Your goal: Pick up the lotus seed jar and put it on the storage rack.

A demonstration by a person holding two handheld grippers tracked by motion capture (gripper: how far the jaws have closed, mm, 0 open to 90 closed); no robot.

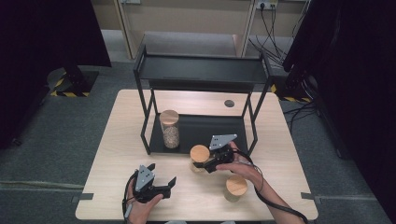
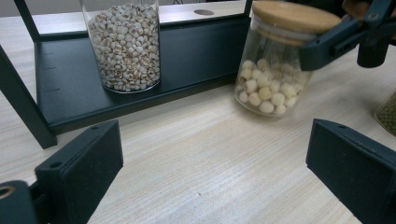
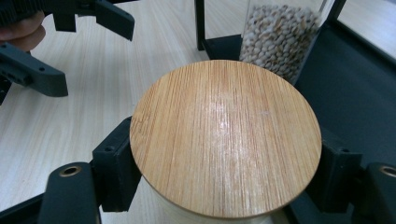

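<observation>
Clamping jar (image 2: 273, 70) under lid, right tool (image 1: 204, 164) hides neck; left tool (image 1: 161, 179) apart.

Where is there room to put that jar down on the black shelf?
The bottom shelf is bare right of the tall grain jar, up to its right posts. The top shelf is bare too. It is crowded at the table's front, around the held jar, right gripper and third jar.
</observation>
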